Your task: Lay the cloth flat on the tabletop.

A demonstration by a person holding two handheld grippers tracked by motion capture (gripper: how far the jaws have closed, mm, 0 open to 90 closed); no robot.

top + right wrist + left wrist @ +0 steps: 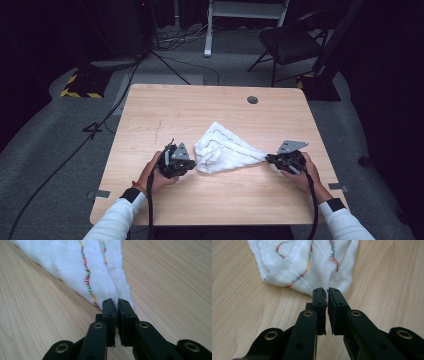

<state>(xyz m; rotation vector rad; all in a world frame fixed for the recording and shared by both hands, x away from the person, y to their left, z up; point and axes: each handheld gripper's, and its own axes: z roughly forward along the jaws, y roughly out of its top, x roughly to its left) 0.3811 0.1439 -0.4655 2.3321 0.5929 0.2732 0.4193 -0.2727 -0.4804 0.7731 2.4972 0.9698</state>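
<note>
Lying crumpled on the counter (165, 112), a little toward the person's side of the middle, the white cloth (220, 147) with coloured stitching is being worked by both claws, and I judge the job, spreading or folding it, is only at its beginning. What seems done: each claw has taken a place at one end of the cloth. What is left: the cloth is not flat yet, it is bunched in folds and narrowing to a point on the right side.

The right claw (117, 302) is pinching that narrow tip, its jaws pressed together with the fabric running between them. The left claw (327, 293) is also pressed together, at the near edge of the cloth; it is probably holding a thin bit of the hem, but from the left gripper view I cannot tell this surely.

Both hands are resting low over the counter, forearms coming from the near edge, the claws pointing inward toward each other along the cloth.
</note>
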